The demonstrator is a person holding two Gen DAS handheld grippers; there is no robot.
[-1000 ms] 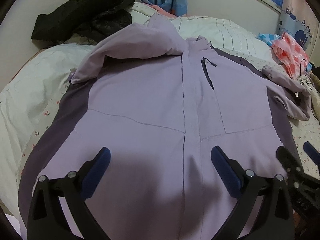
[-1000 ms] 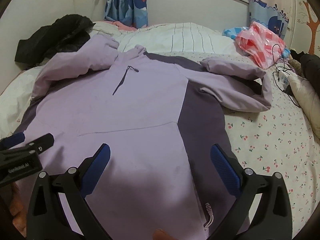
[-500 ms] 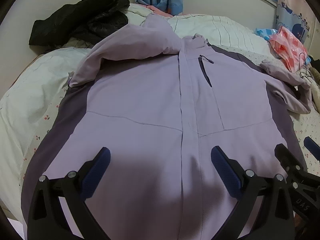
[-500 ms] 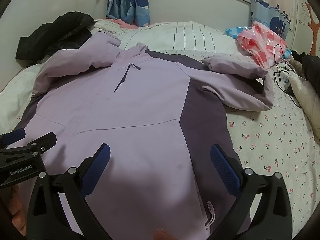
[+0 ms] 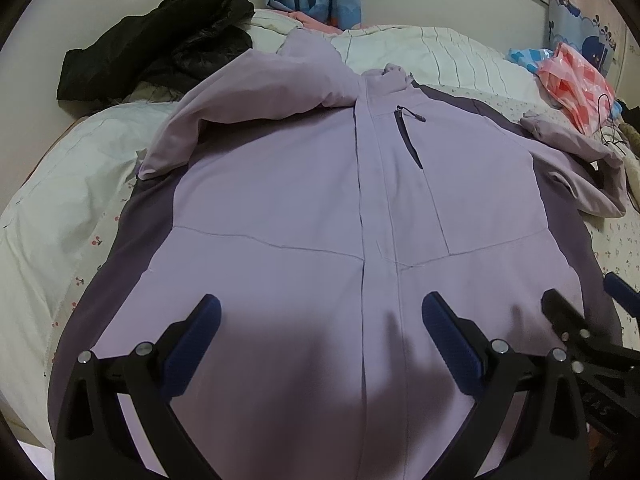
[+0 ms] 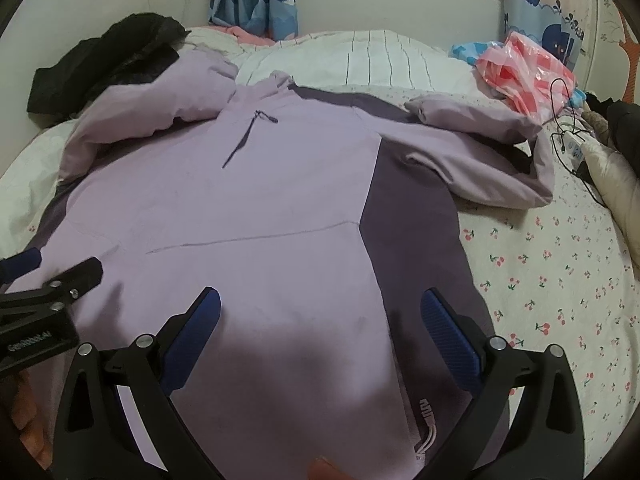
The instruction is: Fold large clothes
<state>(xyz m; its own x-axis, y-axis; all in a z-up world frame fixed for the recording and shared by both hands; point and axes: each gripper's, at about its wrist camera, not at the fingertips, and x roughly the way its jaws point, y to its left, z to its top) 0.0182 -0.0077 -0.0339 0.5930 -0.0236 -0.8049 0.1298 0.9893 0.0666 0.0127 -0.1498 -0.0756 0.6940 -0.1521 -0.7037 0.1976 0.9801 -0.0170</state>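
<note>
Cherry-print bed under everything | lilac jacket front-up, spread flat, both sleeves already folded inward | view pulled back since a second ago: hem next | left gripper, right gripper both spread wide, empty

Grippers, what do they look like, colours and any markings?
Both match: the left gripper and right gripper have black, angular frames with triangular cut-outs, silver pivot bolts and ribbed dark-blue pads on the fingers. White lettering is printed on the left gripper's side, seen from the right wrist view, too blurred to read surely. No cables show.
</note>
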